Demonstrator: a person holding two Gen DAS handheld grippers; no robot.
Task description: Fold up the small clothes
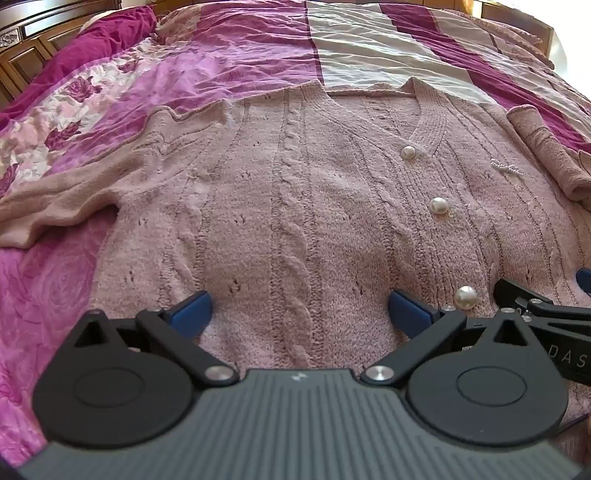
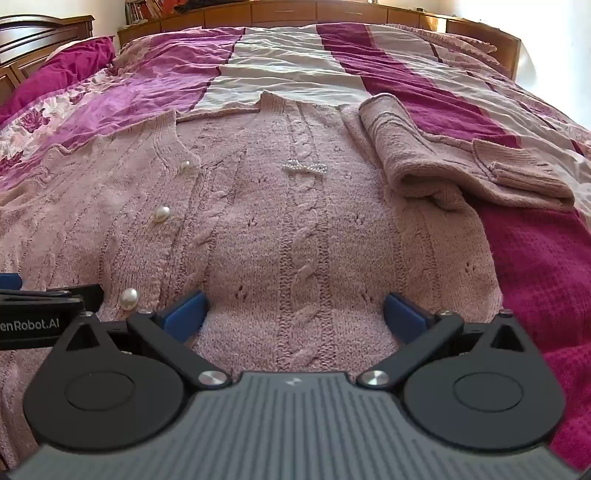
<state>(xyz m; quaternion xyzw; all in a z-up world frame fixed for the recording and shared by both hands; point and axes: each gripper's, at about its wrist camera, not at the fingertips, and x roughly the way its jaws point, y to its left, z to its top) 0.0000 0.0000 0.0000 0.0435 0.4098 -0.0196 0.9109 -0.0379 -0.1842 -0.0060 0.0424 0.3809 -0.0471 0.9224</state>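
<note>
While both grippers hang tilted down over the bed, a pink cable-knit cardigan (image 1: 295,206) lies front-up and spread flat on the striped and floral cover (image 1: 229,55).

Farthest left, a magenta pillow (image 1: 110,33) rests by the wooden headboard (image 1: 22,48). Next comes the cardigan's left sleeve (image 1: 66,199), stretched out sideways over the floral part of the cover. The left gripper (image 1: 299,310) is above the lower left front panel, its blue pads (image 1: 192,314) wide apart with nothing between them but the knit below; whether they touch it I cannot tell. Just right of it runs the row of pearl buttons (image 1: 439,205), the lowest beside its right pad.

Across the button row, the right gripper (image 2: 295,312) is over the lower right panel, jaws likewise spread and empty. A small beaded bow (image 2: 304,168) sits higher on that panel. Farther right, the other sleeve (image 2: 443,162) is folded in a heap at the cardigan's edge.
</note>
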